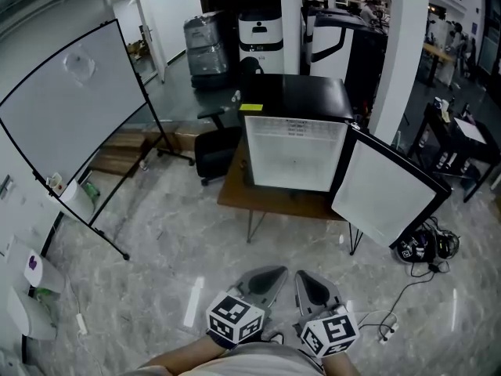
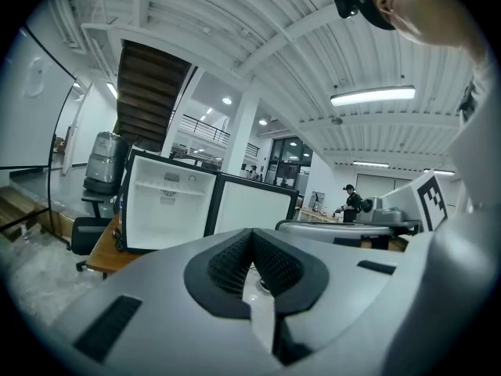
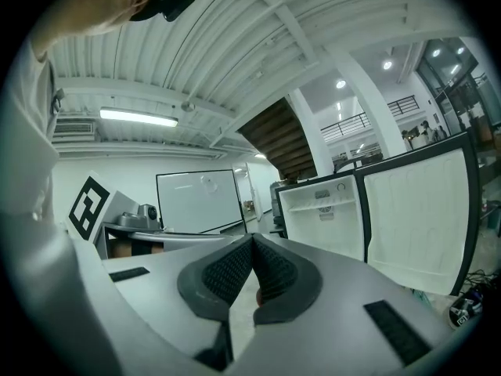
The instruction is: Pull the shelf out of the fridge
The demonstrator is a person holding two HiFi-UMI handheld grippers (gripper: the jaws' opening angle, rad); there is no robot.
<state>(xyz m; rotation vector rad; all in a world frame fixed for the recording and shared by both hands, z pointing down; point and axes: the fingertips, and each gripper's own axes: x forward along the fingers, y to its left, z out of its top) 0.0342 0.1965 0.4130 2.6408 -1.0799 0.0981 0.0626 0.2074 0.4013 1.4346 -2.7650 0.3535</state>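
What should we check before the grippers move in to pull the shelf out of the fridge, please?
1. Fridge door open: ok, swung wide.
2. Left gripper empty: ok, shut on nothing.
3. Right gripper empty: ok, shut on nothing.
4. Fridge within reach: not ok, a stretch of floor lies between.
5. Shelf free to slide: cannot tell, too small to judge.

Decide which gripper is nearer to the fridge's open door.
Right. The right gripper sits below and left of the open door, well short of it; the left gripper lies further left, beside the right one.
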